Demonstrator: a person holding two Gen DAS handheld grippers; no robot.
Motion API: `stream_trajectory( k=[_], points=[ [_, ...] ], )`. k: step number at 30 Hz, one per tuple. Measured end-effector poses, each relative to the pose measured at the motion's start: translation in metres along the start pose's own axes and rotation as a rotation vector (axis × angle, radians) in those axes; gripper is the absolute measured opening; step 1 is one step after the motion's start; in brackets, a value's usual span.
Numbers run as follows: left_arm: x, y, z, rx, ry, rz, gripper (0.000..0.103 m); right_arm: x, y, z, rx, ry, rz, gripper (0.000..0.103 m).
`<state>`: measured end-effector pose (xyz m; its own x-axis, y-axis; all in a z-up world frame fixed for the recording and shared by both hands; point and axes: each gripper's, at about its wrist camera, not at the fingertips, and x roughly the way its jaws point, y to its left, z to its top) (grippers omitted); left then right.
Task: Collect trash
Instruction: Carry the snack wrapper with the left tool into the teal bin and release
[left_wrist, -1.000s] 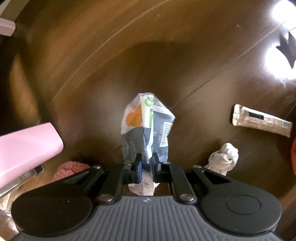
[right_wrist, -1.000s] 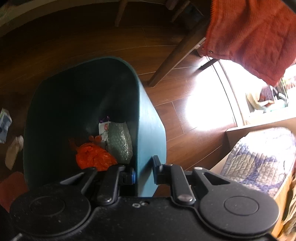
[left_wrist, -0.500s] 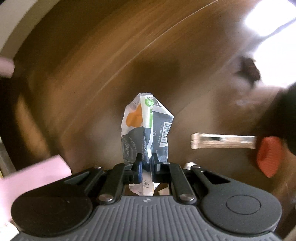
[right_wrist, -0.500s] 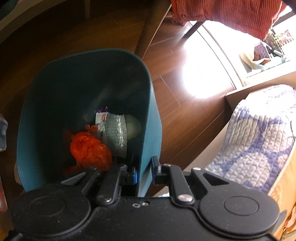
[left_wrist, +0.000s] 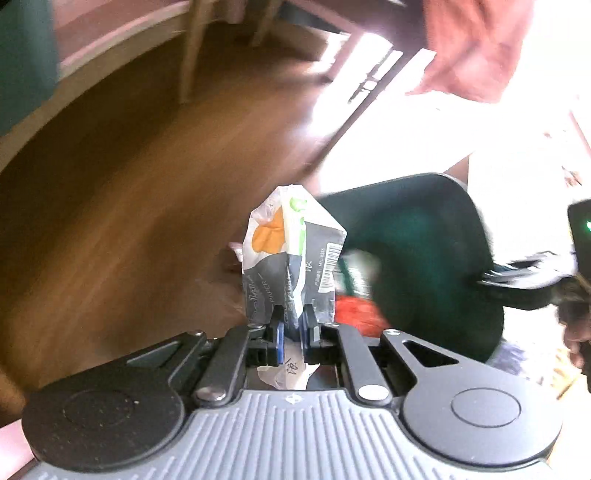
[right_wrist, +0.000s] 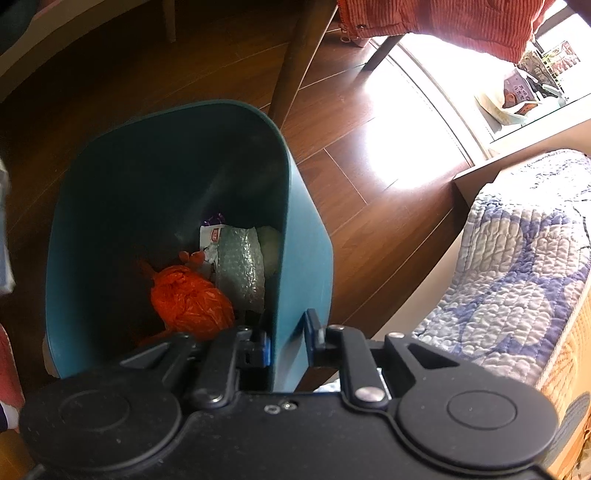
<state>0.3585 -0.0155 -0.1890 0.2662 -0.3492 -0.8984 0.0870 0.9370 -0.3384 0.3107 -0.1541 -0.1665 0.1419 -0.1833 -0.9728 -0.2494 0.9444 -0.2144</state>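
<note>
Left wrist view: the left claw (left_wrist: 291, 326) is closed on a crumpled paper wrapper (left_wrist: 291, 254), pinched near its lower end and standing up between the fingers. Beyond it, over the wooden floor (left_wrist: 129, 192), the dark green bin (left_wrist: 424, 236) sits to the right with something orange inside; this view is blurred.

Right wrist view: the right claw (right_wrist: 288, 341) grips the near wall of the bin (right_wrist: 306, 258), one finger inside and one outside. An orange bag (right_wrist: 188, 302), a bubble-wrap piece (right_wrist: 240, 266) and other scraps already lie at the bottom.

Judging by this, several pieces are collected; the wrapper is held but not yet dropped in.
</note>
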Motion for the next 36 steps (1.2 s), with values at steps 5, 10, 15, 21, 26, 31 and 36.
stream_trajectory(
  k=[5,10,15,21,26,31,36],
  points=[
    [0.036,-0.039,-0.004,0.067,0.062,-0.011,0.008,0.000,0.004,-0.003,-0.011,0.002,-0.010,0.017],
    [0.085,-0.054,-0.009,0.090,0.166,-0.005,0.009,-0.001,0.006,-0.005,-0.006,-0.001,-0.009,0.017],
    [0.116,-0.061,-0.016,0.115,0.222,0.025,0.009,-0.001,0.006,-0.005,-0.012,-0.003,-0.005,0.017],
    [0.129,-0.071,-0.016,0.155,0.245,0.047,0.009,-0.001,0.004,-0.004,-0.007,-0.013,0.005,0.017],
    [0.132,-0.080,-0.020,0.187,0.228,0.038,0.009,0.000,0.003,-0.003,-0.020,-0.017,0.005,0.016],
    [0.117,-0.083,-0.025,0.240,0.176,0.058,0.020,0.001,0.000,0.000,-0.014,-0.026,0.011,0.016],
    [0.104,-0.084,-0.026,0.263,0.122,0.052,0.031,0.002,-0.002,0.000,-0.018,-0.032,0.020,0.016]
  ],
)
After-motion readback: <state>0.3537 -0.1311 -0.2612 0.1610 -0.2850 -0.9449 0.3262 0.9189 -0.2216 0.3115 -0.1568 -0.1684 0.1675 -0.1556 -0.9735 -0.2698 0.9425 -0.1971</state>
